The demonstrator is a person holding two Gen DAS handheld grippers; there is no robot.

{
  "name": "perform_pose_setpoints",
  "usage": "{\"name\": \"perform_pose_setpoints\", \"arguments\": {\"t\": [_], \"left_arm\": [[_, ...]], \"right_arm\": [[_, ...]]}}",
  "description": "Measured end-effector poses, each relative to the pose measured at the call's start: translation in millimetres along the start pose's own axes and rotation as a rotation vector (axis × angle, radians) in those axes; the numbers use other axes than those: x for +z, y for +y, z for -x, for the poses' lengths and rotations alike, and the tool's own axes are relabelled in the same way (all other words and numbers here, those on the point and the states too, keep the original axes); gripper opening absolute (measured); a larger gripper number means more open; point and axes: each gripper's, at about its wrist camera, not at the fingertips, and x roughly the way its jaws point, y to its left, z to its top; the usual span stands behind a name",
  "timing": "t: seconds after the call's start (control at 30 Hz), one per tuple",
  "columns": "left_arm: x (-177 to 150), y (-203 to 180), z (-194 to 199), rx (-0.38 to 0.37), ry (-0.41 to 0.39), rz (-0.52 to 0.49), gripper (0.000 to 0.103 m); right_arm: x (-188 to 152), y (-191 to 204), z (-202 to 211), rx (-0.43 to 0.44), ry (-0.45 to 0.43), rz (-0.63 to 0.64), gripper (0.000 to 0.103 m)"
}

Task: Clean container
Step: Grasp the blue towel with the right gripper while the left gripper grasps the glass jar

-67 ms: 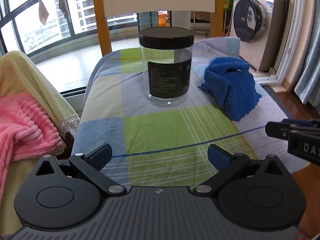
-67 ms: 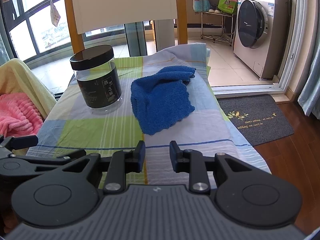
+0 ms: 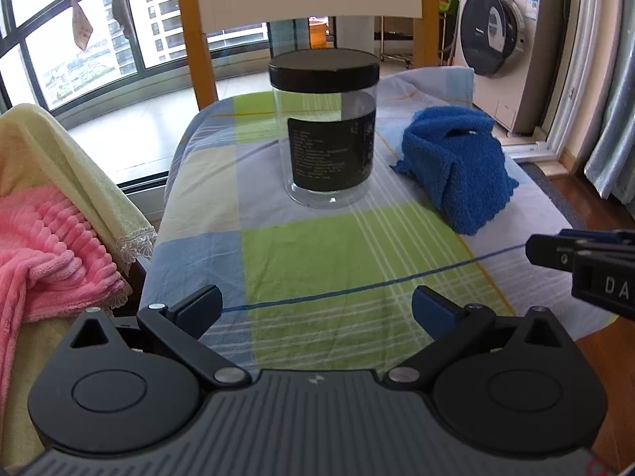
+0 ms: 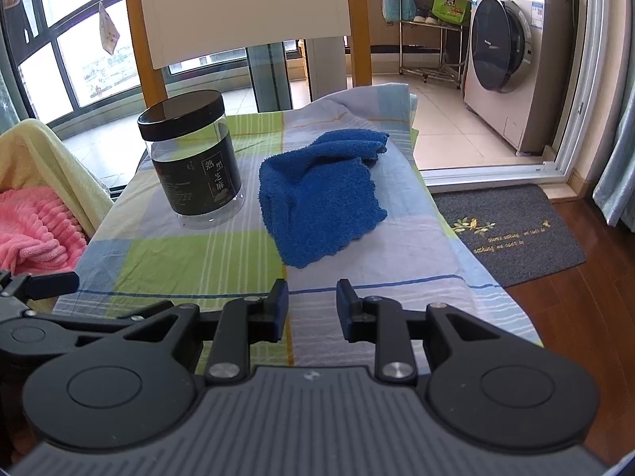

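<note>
you're at the very start: nothing is picked up yet. your left gripper (image 3: pixel 315 309) hangs over the near edge of the checked tablecloth (image 3: pixel 337 261) with its fingers spread wide and nothing between them, aimed straight at the clear jar (image 3: pixel 324 131). the jar stands upright mid-table with its black lid (image 3: pixel 324 68) screwed on, and the blue towel (image 4: pixel 321 194) lies crumpled just beside it on its right, apart from it. your right gripper (image 4: pixel 312 309) has its fingers only narrowly parted, also empty, pointing toward the towel. the likely next move is to bring the left in around the jar body to steady it (wide jaws suit that), while the right needs to open more before taking the towel.
</note>
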Motion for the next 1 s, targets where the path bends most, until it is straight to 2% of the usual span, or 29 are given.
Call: {"name": "perform_pose_setpoints", "arguments": {"t": [0.17,0.33,0.7,0.8,0.9,1.0], "left_arm": [[2,-3,-1,0.005,0.028,-0.014,0.102],[9,-7,-8,-0.018,0.031,-0.018,0.102],[27,-9,-28,-0.003,0.038,-0.018,0.102],[34,-7,-30,-0.008,0.026,-0.010,0.102],[44,5,-33,-0.032,0.027,0.030,0.102],[52,17,-40,-0.017,0.042,0.055,0.102]], "right_arm": [[2,8,-3,-0.005,0.007,-0.013,0.024],[7,-14,-9,0.047,-0.002,-0.058,0.024],[21,-30,-28,0.052,-0.010,-0.105,0.024],[29,-39,-26,0.111,-0.041,-0.159,0.024],[38,-52,-27,0.192,-0.085,-0.265,0.024],[47,-56,-35,0.246,-0.078,-0.318,0.024]]}}
